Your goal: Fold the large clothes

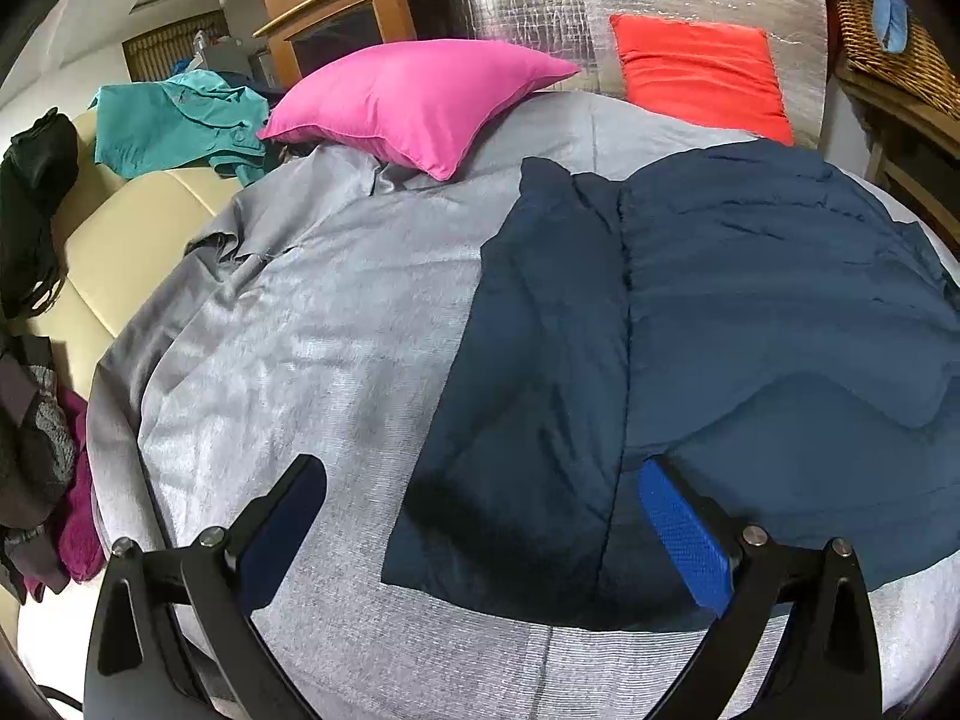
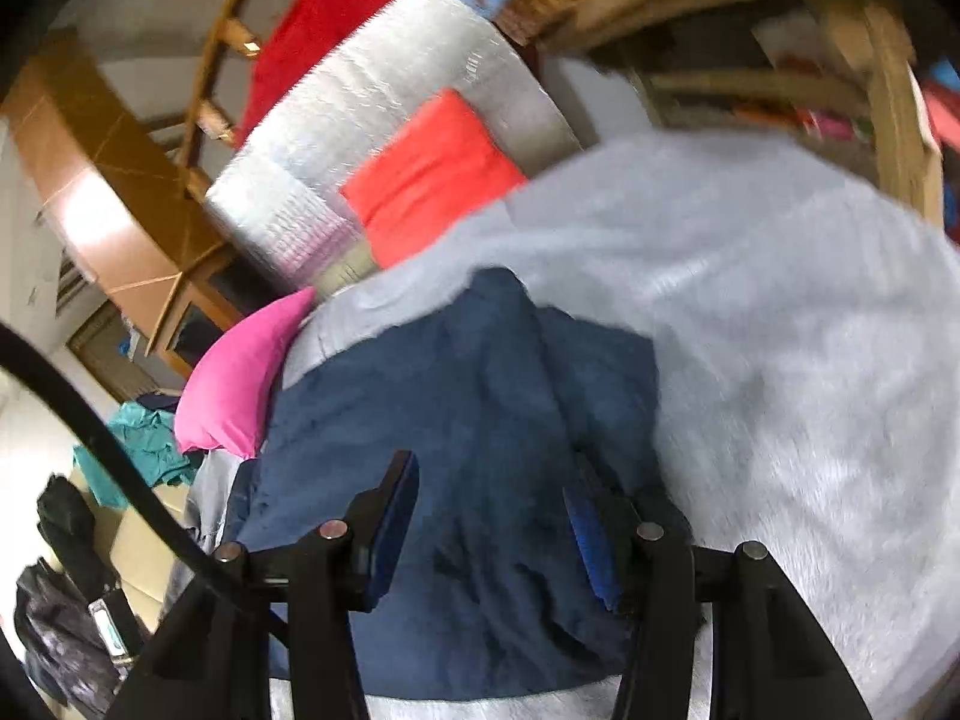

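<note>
Flanking navy garment (image 1: 720, 312): pink pillow (image 1: 414, 102), red pillow (image 1: 696, 75); left gripper (image 1: 480, 516), right gripper (image 2: 489, 516) agape, empty

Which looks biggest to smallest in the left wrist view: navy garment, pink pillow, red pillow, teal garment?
1. navy garment, by far the largest, though it also lies nearest the camera.
2. pink pillow.
3. red pillow and teal garment: look about alike; the teal one is crumpled and farther off, so no ranking.
</note>
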A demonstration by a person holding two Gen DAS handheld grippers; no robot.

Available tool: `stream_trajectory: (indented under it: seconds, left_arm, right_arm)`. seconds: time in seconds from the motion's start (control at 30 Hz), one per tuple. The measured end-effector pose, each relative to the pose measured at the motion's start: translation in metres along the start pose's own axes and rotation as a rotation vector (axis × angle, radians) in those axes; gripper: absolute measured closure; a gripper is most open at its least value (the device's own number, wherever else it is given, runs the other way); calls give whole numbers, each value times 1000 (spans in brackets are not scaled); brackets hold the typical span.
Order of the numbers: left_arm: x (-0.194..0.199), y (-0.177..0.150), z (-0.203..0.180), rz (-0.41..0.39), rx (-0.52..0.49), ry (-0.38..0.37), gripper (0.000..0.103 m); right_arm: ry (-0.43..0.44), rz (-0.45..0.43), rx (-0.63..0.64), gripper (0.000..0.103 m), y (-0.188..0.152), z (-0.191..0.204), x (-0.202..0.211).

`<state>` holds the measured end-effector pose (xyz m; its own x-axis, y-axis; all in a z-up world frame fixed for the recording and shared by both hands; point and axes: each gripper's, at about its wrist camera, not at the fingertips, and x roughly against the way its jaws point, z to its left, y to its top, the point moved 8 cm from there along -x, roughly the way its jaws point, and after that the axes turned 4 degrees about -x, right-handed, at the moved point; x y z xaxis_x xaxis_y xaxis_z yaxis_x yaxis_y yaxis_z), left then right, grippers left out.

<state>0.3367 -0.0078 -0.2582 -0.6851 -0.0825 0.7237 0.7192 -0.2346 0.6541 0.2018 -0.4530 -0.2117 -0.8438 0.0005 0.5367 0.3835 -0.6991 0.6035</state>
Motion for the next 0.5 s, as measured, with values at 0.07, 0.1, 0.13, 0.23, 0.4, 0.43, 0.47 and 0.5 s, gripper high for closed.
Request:
stream_trajectory:
  seconds: [0.07, 0.1, 0.13, 0.23, 0.4, 0.43, 0.47, 0.5]
  left_arm:
    - [0, 0, -1, 1, -2, -2, 0]
    - [0, 0, -1, 0, -2, -4, 0]
    - [0, 1, -2, -2, -4, -4, 0]
    - [0, 1, -3, -1, -8, -6, 0]
    - [-1, 1, -4, -1, -12, -10, 0]
    - [-2, 2, -5, -2, -14, -10, 0]
    - [-2, 2, -5, -2, -15, -10, 0]
    - [-2, 2, -6, -1, -15, -9, 0]
  right_arm:
    - [2, 16, 27, 50, 1, 9, -8]
    - [-4, 27, 30, 50, 0, 11, -12]
    - [-14, 41, 31, 50, -1, 12, -18]
    - [-48, 95, 25, 50, -7, 7, -40]
    - [-82, 145, -6, 49, -18, -10, -68]
    - [-87, 146, -2, 49, -18, -11, -70]
    - [-91, 149, 3, 49, -19, -11, -71]
    - [-92, 150, 6, 49, -19, -11, -70]
